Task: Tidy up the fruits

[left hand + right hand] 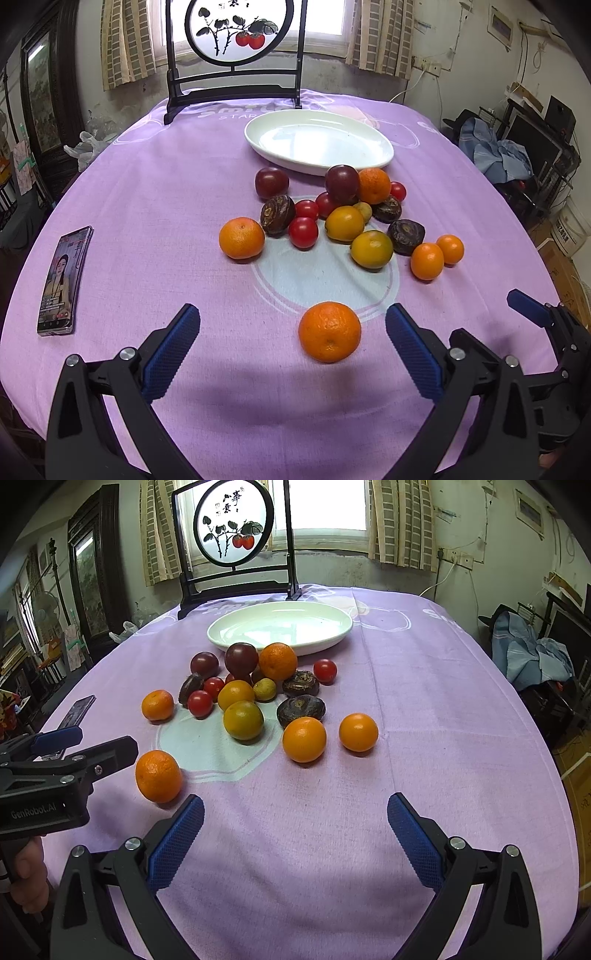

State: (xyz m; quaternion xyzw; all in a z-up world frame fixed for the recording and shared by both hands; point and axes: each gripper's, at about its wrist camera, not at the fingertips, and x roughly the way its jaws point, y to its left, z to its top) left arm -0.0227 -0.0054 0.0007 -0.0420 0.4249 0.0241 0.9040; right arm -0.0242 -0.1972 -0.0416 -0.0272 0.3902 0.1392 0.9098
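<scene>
Left gripper (291,325): jaws spread wide, holding nothing. Its blue ribbed pads (171,350) stand clear of all fruit. A single orange (329,331) lies on the purple tablecloth (147,184) between the two fingers, nearer the right one, touching neither. In the right wrist view this gripper enters from the left edge, seen side-on, with the same orange (158,776) just beside its black finger; whether they touch cannot be told from that angle. A hand (27,871) grips its handle at the lower left.

Right gripper (295,808): jaws spread wide, holding nothing. Only bare cloth lies between its pads (176,843). In the left wrist view it appears at the right edge, near side of the table.

Fruit location: the remaining fruit sits in a loose cluster at the table centre, just near of the white oval plate (380,146), which holds no fruit. The cluster comprises dark plums (271,181), an orange against the plate's near rim (373,185), red cherry tomatoes (303,232), wrinkled dark brown fruits (277,215) and yellow-green citrus (371,249). One orange (241,238) lies at the cluster's left side. Two small oranges (427,261) lie at its right side, close together.

Other items: a phone (64,280) with a lit screen lies near the left table edge. A framed round painted screen (236,29) stands at the far edge, behind the plate.
</scene>
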